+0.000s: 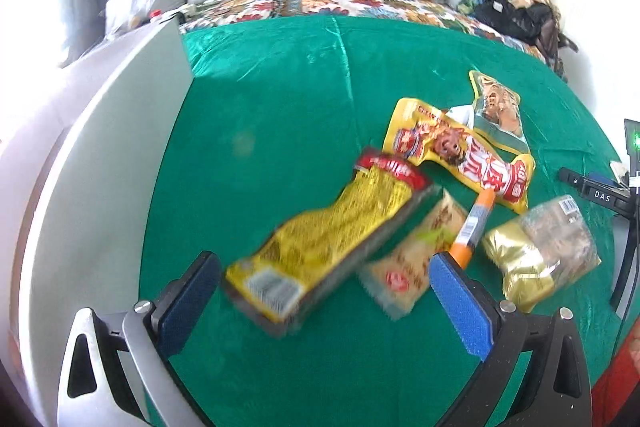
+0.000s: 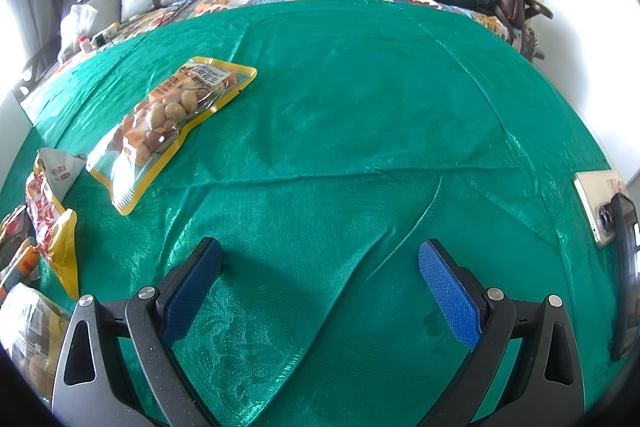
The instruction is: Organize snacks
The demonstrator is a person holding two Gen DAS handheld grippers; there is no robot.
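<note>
Left gripper (image 1: 324,293): jaws spread, crinkly yellow-and-red foil snack packet (image 1: 320,251) between them, ungripped.
Right gripper (image 2: 320,287): jaws spread, empty.
Risk: slick foil slides on green satin bedspread (image 1: 280,99), jaws close on air.

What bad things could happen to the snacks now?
The long yellow snack pack lies between the open fingers of the left gripper and is blurred, so a grab might slip or catch only its edge. It also overlaps the pale packet, which could get dragged along. The green cloth is wrinkled near the right gripper, so fingers could snag it and tug the peanut bag.
</note>
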